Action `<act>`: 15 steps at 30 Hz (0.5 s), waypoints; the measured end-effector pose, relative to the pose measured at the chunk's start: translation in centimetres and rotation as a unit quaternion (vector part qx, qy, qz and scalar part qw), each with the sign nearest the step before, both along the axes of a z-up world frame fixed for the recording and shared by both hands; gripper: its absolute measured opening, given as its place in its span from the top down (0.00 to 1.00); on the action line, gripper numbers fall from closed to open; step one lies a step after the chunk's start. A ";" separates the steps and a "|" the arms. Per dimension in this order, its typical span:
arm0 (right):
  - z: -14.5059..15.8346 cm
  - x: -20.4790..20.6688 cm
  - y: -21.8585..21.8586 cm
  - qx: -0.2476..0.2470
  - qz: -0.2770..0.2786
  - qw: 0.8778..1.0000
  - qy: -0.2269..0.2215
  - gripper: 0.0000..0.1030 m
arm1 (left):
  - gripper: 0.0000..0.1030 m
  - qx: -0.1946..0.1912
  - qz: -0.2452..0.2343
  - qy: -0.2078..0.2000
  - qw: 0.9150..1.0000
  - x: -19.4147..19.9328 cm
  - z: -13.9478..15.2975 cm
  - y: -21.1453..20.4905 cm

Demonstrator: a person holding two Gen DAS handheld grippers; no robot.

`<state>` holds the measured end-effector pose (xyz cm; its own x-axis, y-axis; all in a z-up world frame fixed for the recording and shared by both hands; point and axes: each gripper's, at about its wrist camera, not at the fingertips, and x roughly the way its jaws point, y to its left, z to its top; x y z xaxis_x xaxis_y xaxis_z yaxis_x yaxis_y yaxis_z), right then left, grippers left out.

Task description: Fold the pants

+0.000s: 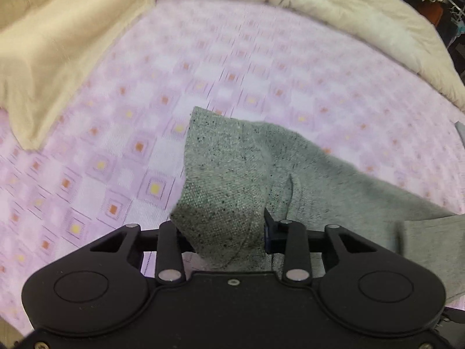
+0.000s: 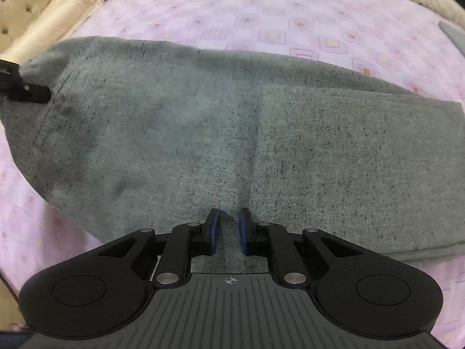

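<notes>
Grey speckled pants (image 2: 203, 133) lie across a pink patterned bedsheet (image 2: 261, 14), partly folded over themselves on the right. My left gripper (image 1: 223, 232) is shut on a corner of the pants (image 1: 226, 174) and lifts it off the sheet; its fingers are mostly hidden by the cloth. That gripper also shows at the far left of the right wrist view (image 2: 26, 87), holding the pants' edge. My right gripper (image 2: 229, 232) is just above the near edge of the pants, jaws a narrow gap apart with nothing between them.
A cream pillow (image 1: 58, 43) lies at the left and a beige duvet (image 1: 363, 23) is bunched at the back right. A tufted headboard (image 2: 20, 3) is at the far left. A grey item (image 2: 453, 35) sits at the sheet's right edge.
</notes>
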<state>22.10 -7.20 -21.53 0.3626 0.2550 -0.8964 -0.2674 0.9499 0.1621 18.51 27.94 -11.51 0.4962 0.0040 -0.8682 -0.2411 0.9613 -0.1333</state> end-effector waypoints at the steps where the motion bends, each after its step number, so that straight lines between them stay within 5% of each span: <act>1: 0.4 0.0 -0.5 0.016 0.005 1.000 -0.002 0.87 | 0.58 0.008 -0.002 -0.012 1.000 -0.4 1.3 -0.8; 9: 4.7 -0.5 -7.5 0.130 0.014 0.990 -0.044 0.87 | 0.59 0.076 -0.021 -0.090 0.993 -2.4 11.0 -10.4; 15: 4.1 -0.6 -14.8 0.131 -0.009 0.990 -0.046 0.87 | 0.59 0.092 -0.083 -0.119 0.985 -1.5 13.6 -22.0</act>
<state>21.51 -21.98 -17.38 0.4457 0.4676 -0.7634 -0.2759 0.8830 0.3798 17.06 5.90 2.05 0.6923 0.0516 -0.7197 -0.0616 0.9980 0.0123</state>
